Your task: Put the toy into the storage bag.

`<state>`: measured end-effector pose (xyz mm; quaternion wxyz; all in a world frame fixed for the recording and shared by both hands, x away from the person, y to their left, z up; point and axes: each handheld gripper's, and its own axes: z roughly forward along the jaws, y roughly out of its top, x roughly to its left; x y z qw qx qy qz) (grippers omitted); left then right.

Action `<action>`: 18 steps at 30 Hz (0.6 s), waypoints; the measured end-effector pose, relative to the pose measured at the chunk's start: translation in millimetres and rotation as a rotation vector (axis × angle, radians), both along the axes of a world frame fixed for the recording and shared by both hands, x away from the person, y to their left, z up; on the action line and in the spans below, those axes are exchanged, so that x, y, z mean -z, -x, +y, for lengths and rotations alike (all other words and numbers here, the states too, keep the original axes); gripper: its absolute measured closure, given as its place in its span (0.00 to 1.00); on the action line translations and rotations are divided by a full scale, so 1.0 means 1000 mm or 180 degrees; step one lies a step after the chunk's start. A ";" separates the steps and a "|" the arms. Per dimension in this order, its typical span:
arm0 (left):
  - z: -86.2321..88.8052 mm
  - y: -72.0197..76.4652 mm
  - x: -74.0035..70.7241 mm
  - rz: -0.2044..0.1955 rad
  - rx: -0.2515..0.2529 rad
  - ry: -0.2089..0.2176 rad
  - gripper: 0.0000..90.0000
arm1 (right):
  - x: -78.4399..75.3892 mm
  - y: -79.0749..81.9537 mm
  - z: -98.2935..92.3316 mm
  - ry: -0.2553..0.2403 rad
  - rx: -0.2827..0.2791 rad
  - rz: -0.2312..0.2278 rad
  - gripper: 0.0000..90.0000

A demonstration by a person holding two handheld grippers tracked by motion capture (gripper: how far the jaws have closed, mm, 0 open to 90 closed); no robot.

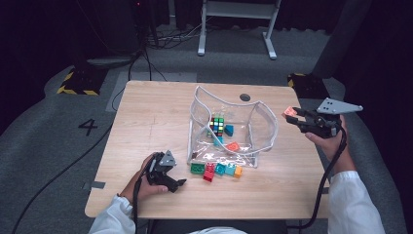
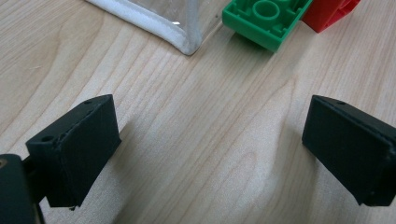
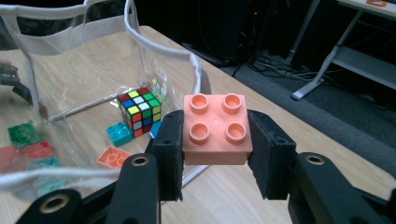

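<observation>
Right gripper (image 3: 215, 154) clamped on a salmon-pink square plastic brick with four studs (image 3: 215, 128), black pads pressed to two opposite sides, studs facing up. In the high view, right gripper (image 1: 292, 116) held above the table's right edge, just beside the clear plastic pouch with white piping (image 1: 265, 127), brick (image 1: 290, 111) at the jaw tips and not yet over the opening.

Best done, judging by the layout: carry the brick level across the white rim, clear of the soft piping so the wall does not fold inward, lower into the mouth before releasing, and aim for bare floor beside the items already inside. Grip looks square and secure; no need to tighten.

Left gripper (image 1: 171, 181) resting low at the near left of the light wooden table (image 1: 146, 126), jaws spread wide with nothing between them, bare wood underneath in the left gripper view (image 2: 205, 149). Ahead of it, a green studded plastic brick (image 2: 264, 18) and a red plastic brick (image 2: 329, 11) lying outside by the pouch corner.

Inside the pouch: a multicoloured puzzle cube (image 3: 140, 109), a teal brick (image 3: 119, 134), a flat orange brick (image 3: 113, 156). Outside, along the pouch's near wall: green, red, teal and orange bricks in a row.
</observation>
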<state>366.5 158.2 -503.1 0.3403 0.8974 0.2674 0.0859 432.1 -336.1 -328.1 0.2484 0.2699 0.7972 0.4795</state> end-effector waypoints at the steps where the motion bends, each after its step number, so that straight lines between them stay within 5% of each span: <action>1: 0.000 0.000 0.000 0.0002 0.0000 -0.0001 0.05 | -0.003 -0.002 0.003 0.0003 -0.0008 -0.0015 0.66; 8: 0.000 0.000 0.000 -0.0001 -0.0002 0.0001 0.05 | -0.016 -0.013 0.020 -0.0003 -0.0065 -0.0026 0.66; 18: 0.000 0.000 0.000 0.0000 0.0002 -0.0003 0.05 | -0.023 -0.019 0.061 0.0005 -0.0385 -0.0035 0.66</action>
